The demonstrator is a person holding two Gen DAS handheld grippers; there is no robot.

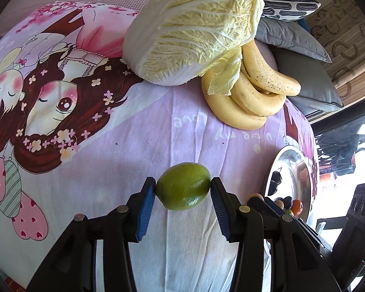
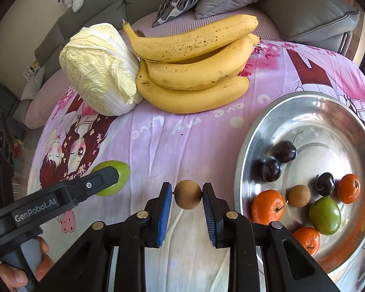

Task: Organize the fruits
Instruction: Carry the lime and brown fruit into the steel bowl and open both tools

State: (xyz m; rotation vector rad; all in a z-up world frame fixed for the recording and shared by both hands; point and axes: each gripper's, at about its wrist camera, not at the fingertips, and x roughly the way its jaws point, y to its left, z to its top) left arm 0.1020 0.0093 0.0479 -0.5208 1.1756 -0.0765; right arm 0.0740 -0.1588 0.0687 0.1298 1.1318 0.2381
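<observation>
Left jaws pinch green fruit (image 1: 183,186) | right jaws pinch brown fruit (image 2: 187,194)

The tray (image 2: 301,104) is polished metal with a mirror-like finish that reflects the fruit on it. The cloth (image 1: 158,136) is printed woven fabric, matt and lightly creased. Both gripper bodies are black plastic with a dull sheen; the pads (image 2: 164,209) are blue and finely ribbed. The green fruit (image 1: 183,186) has a smooth, glossy skin. The brown fruit (image 2: 188,194) has a rough, matt rind. The bananas (image 2: 194,73) are smooth and satin, with dark speckling. The cabbage (image 2: 99,68) leaves are crinkled and matt. The cushions (image 2: 311,12) look like smooth grey leather.
</observation>
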